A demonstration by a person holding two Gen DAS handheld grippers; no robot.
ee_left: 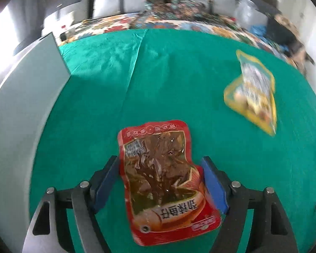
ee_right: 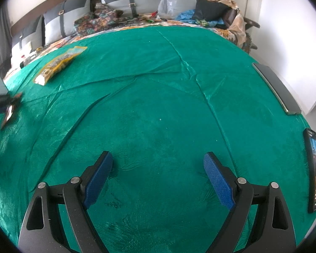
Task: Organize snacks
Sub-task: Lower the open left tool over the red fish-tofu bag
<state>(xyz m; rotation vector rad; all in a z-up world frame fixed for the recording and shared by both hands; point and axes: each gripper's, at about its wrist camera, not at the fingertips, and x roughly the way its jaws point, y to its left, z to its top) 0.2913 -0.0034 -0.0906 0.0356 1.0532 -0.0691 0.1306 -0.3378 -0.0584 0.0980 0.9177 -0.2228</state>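
Note:
A red snack packet [ee_left: 162, 181] with a clear window and white lettering sits between the blue pads of my left gripper [ee_left: 160, 159], which is shut on its two side edges. It looks sharp while the surroundings smear. A yellow snack packet [ee_left: 252, 97] lies on the green cloth [ee_left: 179, 73] to the upper right, blurred. In the right wrist view the same yellow packet [ee_right: 59, 63] lies at the far left. The left gripper with the red packet [ee_right: 9, 111] shows at the left edge. My right gripper [ee_right: 158, 155] is open over bare cloth, nothing between its fingers.
A grey box wall [ee_left: 21, 105] rises at the left of the cloth. A lit phone [ee_right: 315, 168] and a dark flat slab [ee_right: 278, 88] lie at the cloth's right edge. Behind are pillows [ee_right: 128, 2], a plastic bag [ee_right: 168, 4] and piled fabric.

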